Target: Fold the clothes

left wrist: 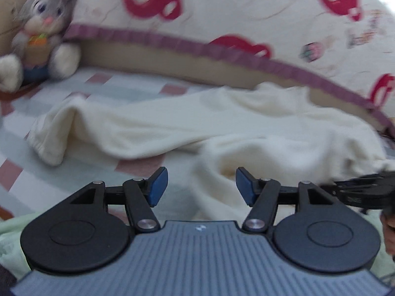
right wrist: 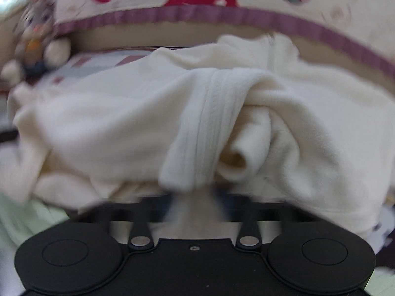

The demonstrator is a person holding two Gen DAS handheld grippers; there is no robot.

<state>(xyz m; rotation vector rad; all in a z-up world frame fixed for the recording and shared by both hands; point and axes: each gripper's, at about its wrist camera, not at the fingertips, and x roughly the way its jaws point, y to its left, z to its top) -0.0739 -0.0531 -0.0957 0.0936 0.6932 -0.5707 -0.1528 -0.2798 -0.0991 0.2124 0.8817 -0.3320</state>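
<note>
A cream fleece garment (left wrist: 222, 123) lies rumpled across the checked bed sheet (left wrist: 49, 167), one cuffed end at the left. My left gripper (left wrist: 202, 185) is open and empty, its blue pads just in front of the garment's near edge. In the right wrist view the garment (right wrist: 123, 113) fills the frame. My right gripper (right wrist: 195, 197) is shut on a ribbed band of the garment (right wrist: 205, 123) and holds it bunched up; the fingertips are hidden by cloth. The right gripper also shows at the right edge of the left wrist view (left wrist: 365, 190).
A grey plush rabbit (left wrist: 39, 32) sits at the back left, also in the right wrist view (right wrist: 37, 32). A cream quilt with red prints and purple trim (left wrist: 246, 12) runs along the back. Pale green cloth (left wrist: 9, 236) lies at the near left.
</note>
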